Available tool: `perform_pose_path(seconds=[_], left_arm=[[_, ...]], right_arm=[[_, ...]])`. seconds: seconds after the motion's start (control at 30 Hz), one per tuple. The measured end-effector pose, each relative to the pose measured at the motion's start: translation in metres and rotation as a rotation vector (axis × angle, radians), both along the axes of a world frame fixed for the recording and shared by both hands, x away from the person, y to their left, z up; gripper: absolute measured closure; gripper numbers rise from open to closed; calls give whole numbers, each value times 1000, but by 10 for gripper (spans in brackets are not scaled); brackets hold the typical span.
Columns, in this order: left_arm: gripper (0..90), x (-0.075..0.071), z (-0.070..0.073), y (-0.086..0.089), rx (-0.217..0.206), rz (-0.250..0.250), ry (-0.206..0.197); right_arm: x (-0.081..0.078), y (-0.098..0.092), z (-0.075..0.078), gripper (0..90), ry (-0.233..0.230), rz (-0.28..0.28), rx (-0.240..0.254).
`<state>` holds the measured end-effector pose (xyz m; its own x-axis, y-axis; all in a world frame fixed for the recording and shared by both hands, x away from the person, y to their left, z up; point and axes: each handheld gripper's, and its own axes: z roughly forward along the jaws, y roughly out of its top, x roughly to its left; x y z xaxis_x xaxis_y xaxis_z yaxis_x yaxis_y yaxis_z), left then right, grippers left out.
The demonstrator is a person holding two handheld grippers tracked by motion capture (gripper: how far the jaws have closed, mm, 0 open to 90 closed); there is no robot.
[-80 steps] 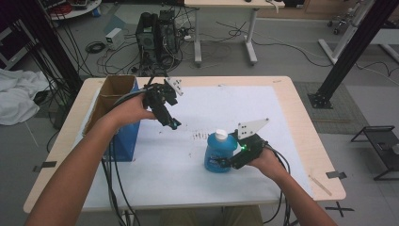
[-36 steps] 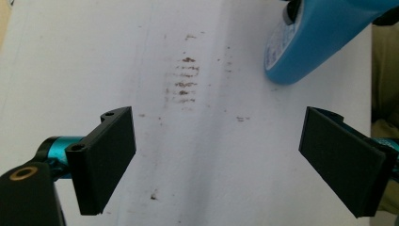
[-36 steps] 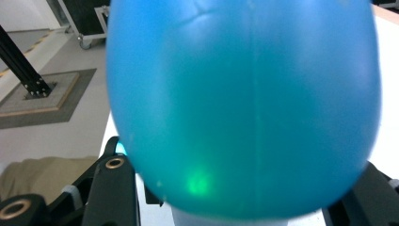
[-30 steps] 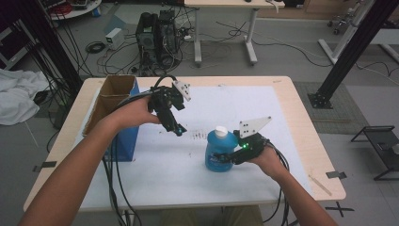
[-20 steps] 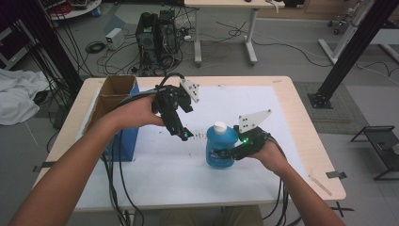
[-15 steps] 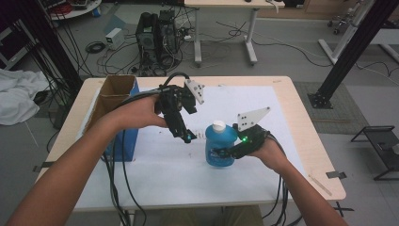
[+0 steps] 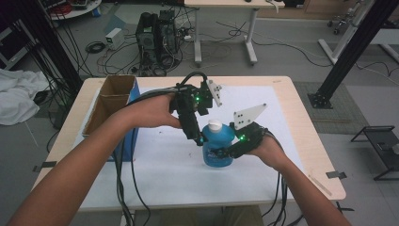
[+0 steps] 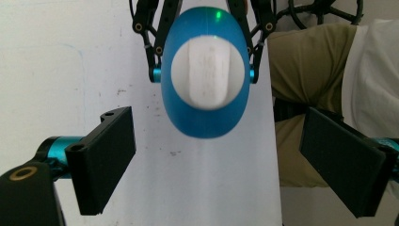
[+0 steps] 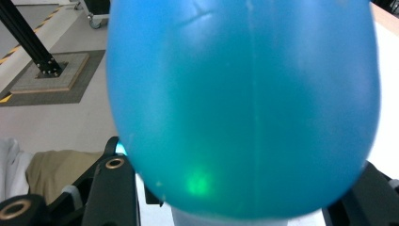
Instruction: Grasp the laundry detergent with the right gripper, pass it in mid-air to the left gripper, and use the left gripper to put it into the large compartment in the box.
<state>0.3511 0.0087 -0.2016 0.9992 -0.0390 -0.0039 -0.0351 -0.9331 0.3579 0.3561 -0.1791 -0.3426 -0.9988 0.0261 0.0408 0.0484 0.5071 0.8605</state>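
Moved: left gripper [image 7: 199, 139], jaws spread, now poised above one white-capped blue bottle [image 7: 218, 148]. Right gripper [image 7: 221, 153] pinches that bottle. One cardboard box [image 7: 109, 103] far left of bottle.

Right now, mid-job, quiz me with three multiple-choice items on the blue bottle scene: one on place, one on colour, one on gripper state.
1. Where does the open brown cardboard box sit?
A. the table's left edge
B. the table's right edge
C. on the floor

2. What colour is the cap of the blue plastic bottle?
A. red
B. white
C. black

3. How does the left gripper stand?
A. shut on the cap
B. shut on the box
C. open above the cap

Answers:
1 A: the high view shows the box at the left edge of the table.
2 B: the left gripper view looks down on a white cap.
3 C: its jaws stand wide apart on either side, touching nothing, while the right gripper clamps the bottle's body.
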Motion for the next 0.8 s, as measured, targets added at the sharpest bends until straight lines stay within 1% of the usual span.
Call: perform_pose_path(seconds=[0.03, 0.07, 0.1, 0.17, 0.2, 0.23, 0.27, 0.3, 0.33, 0.37, 0.4, 0.43, 0.47, 0.53, 0.57, 0.6, 0.67, 0.8], left_arm=[[112, 0, 0, -2, 0, -4, -2], [112, 0, -1, -6, 13, -9, -2], [113, 0, -2, -8, 13, -11, 2], [113, 0, -3, -13, 24, -19, 8], [113, 0, -3, -14, 28, -22, 8], [112, 0, -4, -16, 32, -24, 15], [112, 1, -5, -18, 34, -28, 10], [112, 1, -5, -20, 43, -30, 8], [112, 1, -7, -21, 45, -28, 15], [112, 2, -8, -22, 51, -29, 14], [112, 3, -9, -23, 51, -26, 14], [112, 3, -10, -24, 52, -28, 16], [112, 4, -12, -25, 52, -28, 19], [112, 4, -14, -27, 53, -30, 25], [112, 4, -16, -29, 55, -29, 26], [112, 5, -16, -29, 65, -31, 27], [112, 5, -19, -32, 81, -33, 26], [113, 5, -23, -36, 93, -38, 38]], right_arm=[[0, 0, 0, 436, 11, 1, -1], [-1, 1, 1, 435, 14, 2, 5], [-1, 2, 1, 435, 11, 2, -7], [-2, 2, 2, 435, 19, 3, -20], [0, 3, 2, 435, 1, 15, -12], [0, 3, 2, 435, -2, 16, -19], [-1, 4, 2, 435, 11, 13, -18], [-2, 3, 3, 435, 15, 13, -30], [0, 4, 3, 435, 2, 22, -14], [-2, 3, 4, 435, 24, 9, -23], [-2, 3, 4, 435, 23, 11, -19], [-1, 3, 4, 435, 1, 18, -17], [-2, 4, 4, 435, 7, 19, -10], [-2, 4, 5, 435, 1, 19, -12], [-2, 3, 6, 435, 13, 18, -13], [-2, 3, 6, 435, 8, 19, -23], [-2, 3, 7, 435, 1, 23, -17], [-2, 3, 7, 435, 13, 17, -23]])
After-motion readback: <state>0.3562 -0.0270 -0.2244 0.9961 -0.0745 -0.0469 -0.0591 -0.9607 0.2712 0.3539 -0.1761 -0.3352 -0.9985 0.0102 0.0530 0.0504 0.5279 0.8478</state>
